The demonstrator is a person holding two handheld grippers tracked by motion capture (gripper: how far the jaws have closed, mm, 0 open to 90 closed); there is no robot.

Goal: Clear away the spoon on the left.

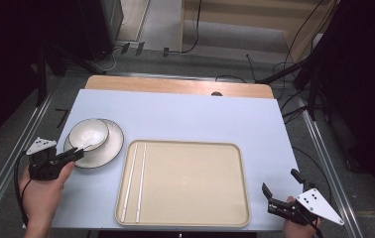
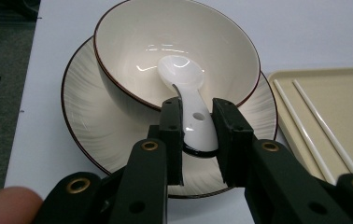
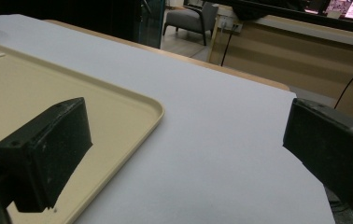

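The white spoon [image 2: 189, 100] lies in the bowl [image 2: 132, 42] on the plate [image 2: 88, 121], its handle clamped in the left gripper [image 2: 197, 123]. Glazed ceramic is likely slick, stiff and breakable; mid-handle seems the safest hold. The right gripper [image 3: 184, 144] hangs wide apart, empty, over the desk [image 3: 221, 130].

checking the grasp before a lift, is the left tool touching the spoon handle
Touching. In the left gripper view the left tool has both jaws pressed against the sides of the white spoon handle, with no gap showing on either side.
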